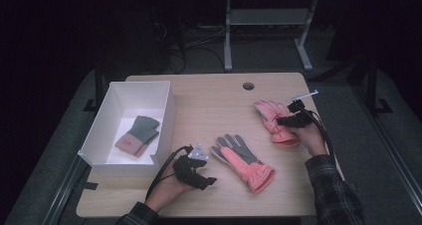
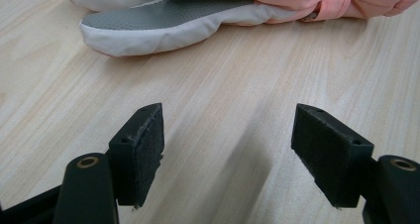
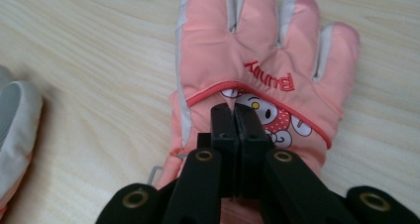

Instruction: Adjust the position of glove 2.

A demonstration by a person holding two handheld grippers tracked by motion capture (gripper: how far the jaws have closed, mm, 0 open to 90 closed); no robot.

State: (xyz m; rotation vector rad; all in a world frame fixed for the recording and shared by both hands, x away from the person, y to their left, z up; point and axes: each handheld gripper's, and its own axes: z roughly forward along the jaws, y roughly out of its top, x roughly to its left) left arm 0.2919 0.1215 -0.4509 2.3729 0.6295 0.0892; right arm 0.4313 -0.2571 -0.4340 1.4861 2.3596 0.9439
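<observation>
On light wooden table (image 1: 209, 110): right gripper (image 3: 233, 116) pinched shut over back of soft padded pink glove (image 3: 257, 60), light, floppy, best gathered near cuff; left gripper (image 2: 228, 135) open, empty.

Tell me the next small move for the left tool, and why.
Probably ease the left tool forward to the palm-up pink glove. Its jaws stand open over bare table, the glove's grey finger just ahead, while the right tool is shut over the other pink glove.
</observation>
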